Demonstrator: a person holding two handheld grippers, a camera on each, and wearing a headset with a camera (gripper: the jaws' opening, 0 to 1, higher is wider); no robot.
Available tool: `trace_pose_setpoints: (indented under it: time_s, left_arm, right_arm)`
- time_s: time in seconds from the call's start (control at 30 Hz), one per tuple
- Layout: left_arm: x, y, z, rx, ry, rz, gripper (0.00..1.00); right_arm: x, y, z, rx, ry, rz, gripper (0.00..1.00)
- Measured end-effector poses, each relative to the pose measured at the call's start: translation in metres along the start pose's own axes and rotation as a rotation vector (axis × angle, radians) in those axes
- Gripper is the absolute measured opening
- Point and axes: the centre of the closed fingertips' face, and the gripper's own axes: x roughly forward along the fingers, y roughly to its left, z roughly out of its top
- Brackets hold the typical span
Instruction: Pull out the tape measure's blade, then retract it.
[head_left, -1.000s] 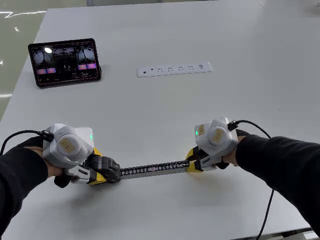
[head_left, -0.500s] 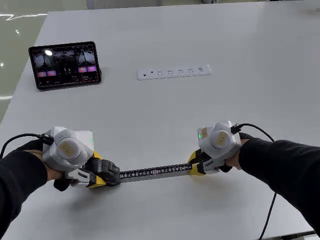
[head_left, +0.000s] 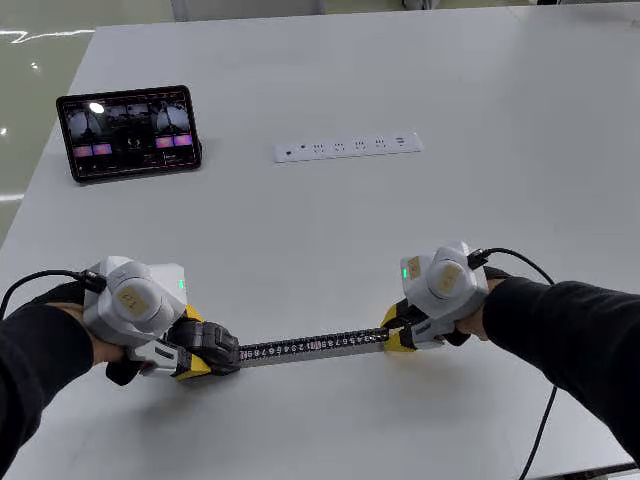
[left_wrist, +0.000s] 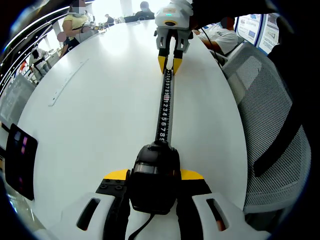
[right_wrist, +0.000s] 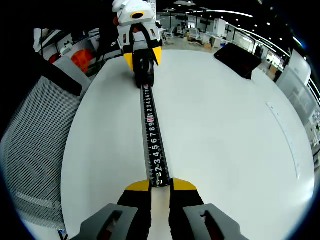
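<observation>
Nearest the person, the left gripper (head_left: 197, 342) is clamped on the tape measure (head_left: 212, 340), whose black case rests on the white table (head_left: 300, 240) close to its front edge. The blade (head_left: 310, 346) lies flat along the tabletop (numbers facing up) and reaches the right gripper (head_left: 391, 331), whose jaws are closed on the blade's tip. A black cable (head_left: 520, 262) loops from that gripper over the sleeve. In the left gripper view a mesh chair (left_wrist: 270, 120) stands just beside the table. Farther back, well behind the blade's line, a white power strip (head_left: 348, 145) lies mid-table, and a lit tablet (head_left: 128, 130) stands toward the far left.
</observation>
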Motion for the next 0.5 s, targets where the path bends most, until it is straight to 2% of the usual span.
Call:
trace_pose_setpoints:
  time_s: [0.5]
  left_arm:
    - [-0.0009, -0.0023, 0.0017, 0.003, 0.003, -0.003, 0.30]
  right_arm:
    - [-0.0045, -0.0004, -0.0061, 0.014, 0.005, 0.001, 0.08]
